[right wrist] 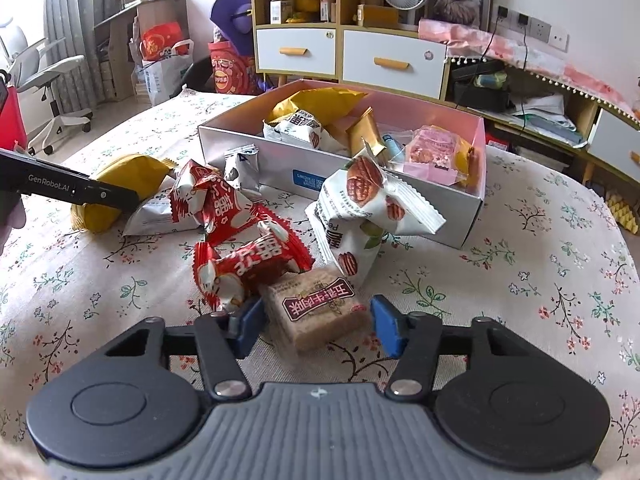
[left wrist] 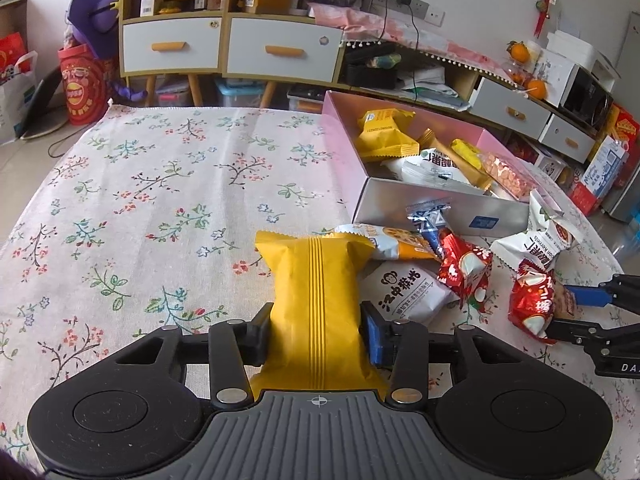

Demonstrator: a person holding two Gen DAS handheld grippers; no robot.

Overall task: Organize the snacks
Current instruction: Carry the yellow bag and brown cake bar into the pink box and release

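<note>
My left gripper (left wrist: 316, 332) is shut on a yellow snack packet (left wrist: 316, 280), its pads pressing into the packet's sides near the table's front. A pile of loose snacks lies to its right: a white monkey-print packet (left wrist: 404, 292) and red packets (left wrist: 464, 268). My right gripper (right wrist: 316, 326) straddles a brown square biscuit packet (right wrist: 320, 312). Its left pad touches the packet, while a thin gap shows at the right pad. Red packets (right wrist: 248, 256) and white walnut packets (right wrist: 360, 200) lie just beyond. The open pink-lined box (right wrist: 248, 148) holds several snacks.
A floral tablecloth (left wrist: 160, 200) covers the table, bare on the left half. The box (left wrist: 400, 196) sits at the far right side in the left wrist view. Cabinets with drawers (left wrist: 280, 48) and clutter stand beyond the table's far edge.
</note>
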